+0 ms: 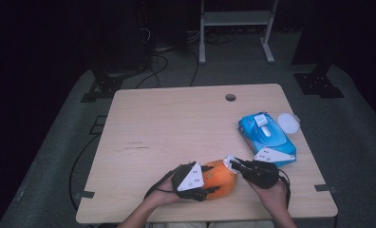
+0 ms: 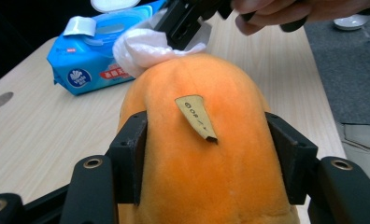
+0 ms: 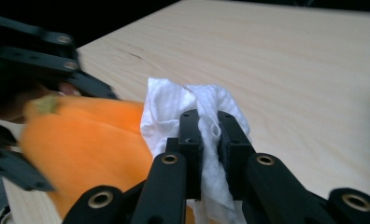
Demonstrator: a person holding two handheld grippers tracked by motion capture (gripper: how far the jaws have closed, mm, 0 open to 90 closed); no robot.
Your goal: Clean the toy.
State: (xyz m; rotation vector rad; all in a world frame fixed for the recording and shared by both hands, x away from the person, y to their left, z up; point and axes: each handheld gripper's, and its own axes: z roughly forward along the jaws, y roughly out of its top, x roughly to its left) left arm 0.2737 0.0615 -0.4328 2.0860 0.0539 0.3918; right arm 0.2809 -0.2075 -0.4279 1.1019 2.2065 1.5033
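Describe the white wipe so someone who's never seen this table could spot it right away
Start at the wooden table and go to its near edge, where the left gripper holds an orange plush pumpkin. The white wipe is the crumpled sheet pressed on the pumpkin's top, pinched in the right gripper. Unlike the blue wipes pack behind it, it is loose and white.

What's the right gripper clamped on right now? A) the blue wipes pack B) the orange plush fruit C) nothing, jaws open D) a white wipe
D: in the right gripper view the right gripper has its jaws shut on a crumpled white wipe, pressed against the orange plush fruit that the left gripper holds.
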